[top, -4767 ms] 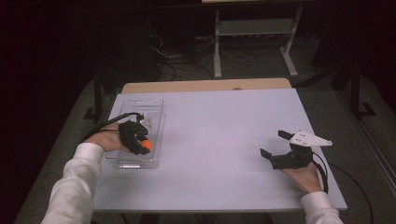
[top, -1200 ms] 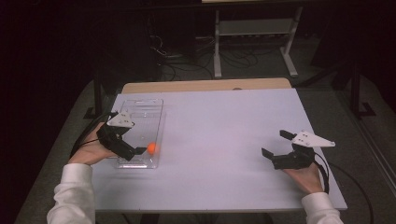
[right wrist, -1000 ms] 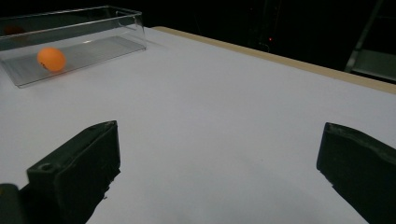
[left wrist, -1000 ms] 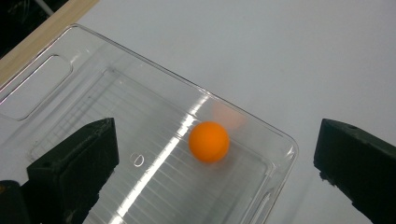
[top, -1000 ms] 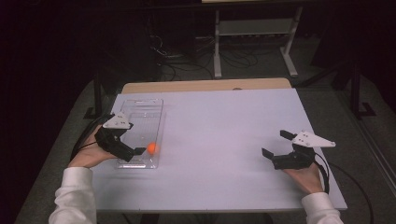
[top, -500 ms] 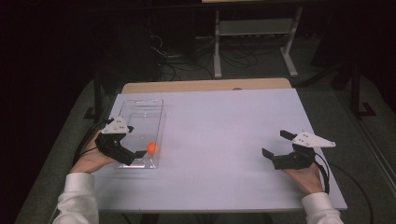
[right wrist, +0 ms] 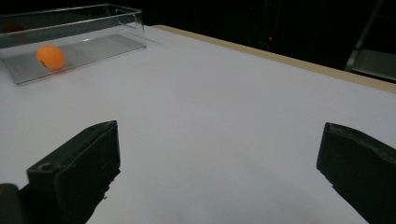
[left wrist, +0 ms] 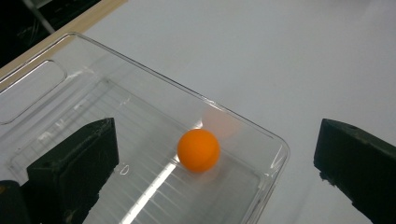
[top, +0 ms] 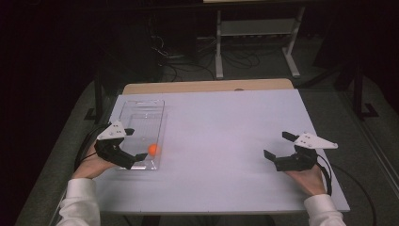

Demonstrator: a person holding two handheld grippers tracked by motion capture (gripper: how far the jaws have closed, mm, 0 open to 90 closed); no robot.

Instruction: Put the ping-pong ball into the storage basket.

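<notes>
The left tool (top: pixel 134 159) is wide open; lift it slowly so the small orange ball (left wrist: pixel 198 150) rests in the clear plastic tray (left wrist: pixel 243 122) by the table's left edge

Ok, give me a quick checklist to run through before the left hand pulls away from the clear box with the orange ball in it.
1. Orange ball lies inside the clear box, on its floor near the end wall: ok.
2. Left tongs are open, nothing between the jaws: ok.
3. Ball is free of both left jaws, with a gap on either side: ok.
4. One left jaw hangs over the box, the other outside its wall; whether either touches the wall: cannot tell.
5. Right tongs are open, far from the box, over the white table: ok.
6. Ball has stopped rolling: cannot tell.
</notes>
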